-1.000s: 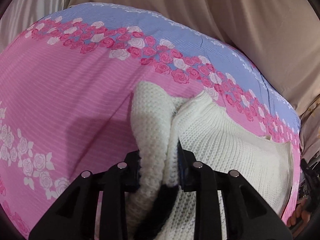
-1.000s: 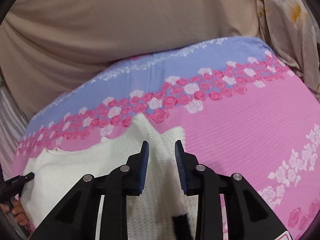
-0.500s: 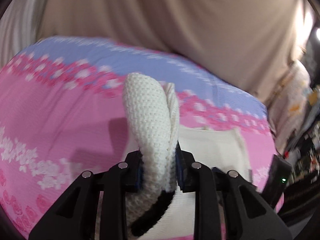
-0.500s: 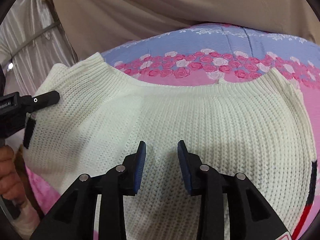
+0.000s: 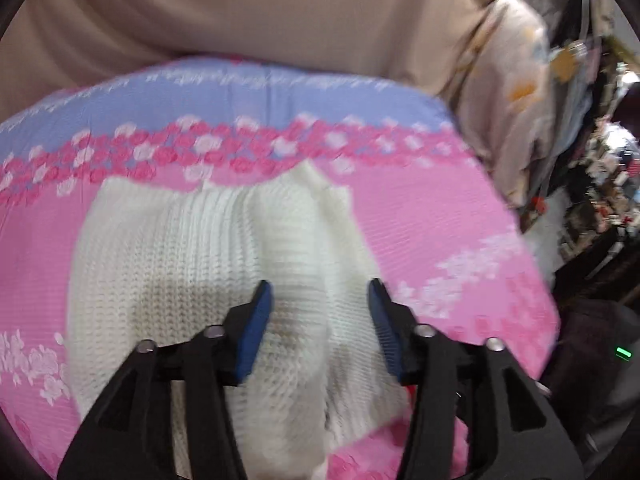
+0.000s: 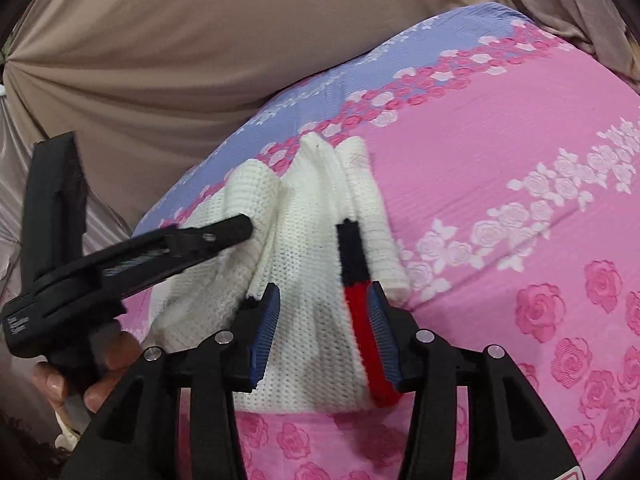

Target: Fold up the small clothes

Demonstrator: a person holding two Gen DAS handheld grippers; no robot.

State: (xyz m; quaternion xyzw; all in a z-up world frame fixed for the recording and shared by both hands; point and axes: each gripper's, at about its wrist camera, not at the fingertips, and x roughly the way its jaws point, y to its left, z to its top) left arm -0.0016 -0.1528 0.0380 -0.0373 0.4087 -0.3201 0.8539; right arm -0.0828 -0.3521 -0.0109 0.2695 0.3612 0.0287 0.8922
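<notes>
A white knit sweater (image 5: 192,264) lies folded on the pink rose-patterned bed cover (image 5: 432,232). My left gripper (image 5: 318,284) hovers just above its near part. Its jaws are opening, with only fabric below them and nothing pinched. In the right wrist view the sweater (image 6: 304,216) is bunched into a narrow fold, with a black and red stripe (image 6: 354,264) on top. My right gripper (image 6: 324,286) sits low over its near end, jaws opening, the stripe beside the right pad. The left gripper (image 6: 236,230) reaches in from the left, held by a hand (image 6: 100,364).
A blue band with pink roses (image 5: 240,104) runs along the bed's far edge, with a beige curtain (image 5: 280,8) behind it. Hanging clothes and clutter (image 5: 592,168) crowd the right side. Bare cover (image 6: 520,200) stretches to the right of the sweater.
The left gripper carried the pinched sleeve to the right across the sweater and let it go; its jaws now stand wide. The right gripper's jaws opened wider and moved to the sweater's striped end.
</notes>
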